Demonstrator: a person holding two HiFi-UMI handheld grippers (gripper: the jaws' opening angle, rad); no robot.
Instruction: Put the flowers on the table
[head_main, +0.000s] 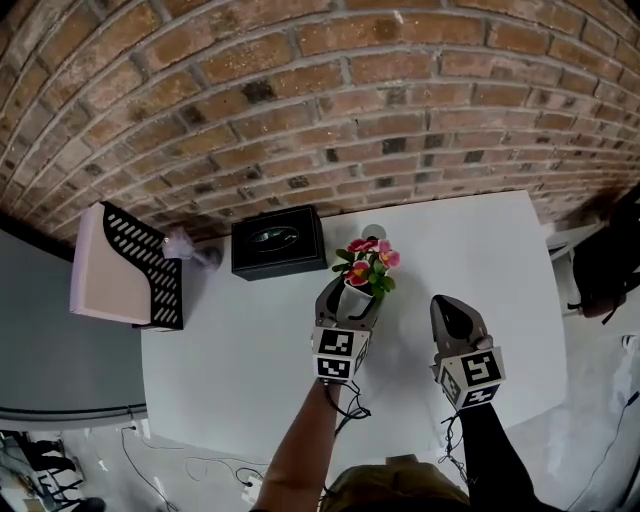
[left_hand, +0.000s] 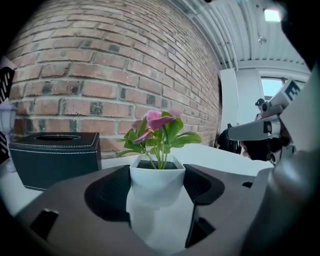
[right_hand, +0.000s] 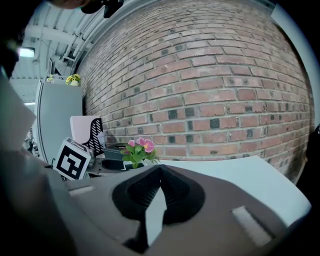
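A small white pot (head_main: 357, 284) of pink flowers (head_main: 372, 256) with green leaves stands on the white table (head_main: 480, 250), near its middle. My left gripper (head_main: 350, 290) is shut on the pot. In the left gripper view the pot (left_hand: 156, 181) sits between the two dark pads (left_hand: 107, 192), touching both, with its base low over the tabletop. My right gripper (head_main: 447, 303) hovers to the right of the pot, apart from it, jaws shut and empty (right_hand: 160, 170). The right gripper view shows the flowers (right_hand: 138, 149) to its left, beside the left gripper's marker cube (right_hand: 72, 159).
A black tissue box (head_main: 279, 241) lies just left of and behind the pot. Farther left, a pink file holder (head_main: 125, 265) with black perforated sides stands beside a small pale lamp-like object (head_main: 185, 247). A brick wall (head_main: 330, 110) borders the table's far edge. A dark bag (head_main: 605, 265) sits off the right side.
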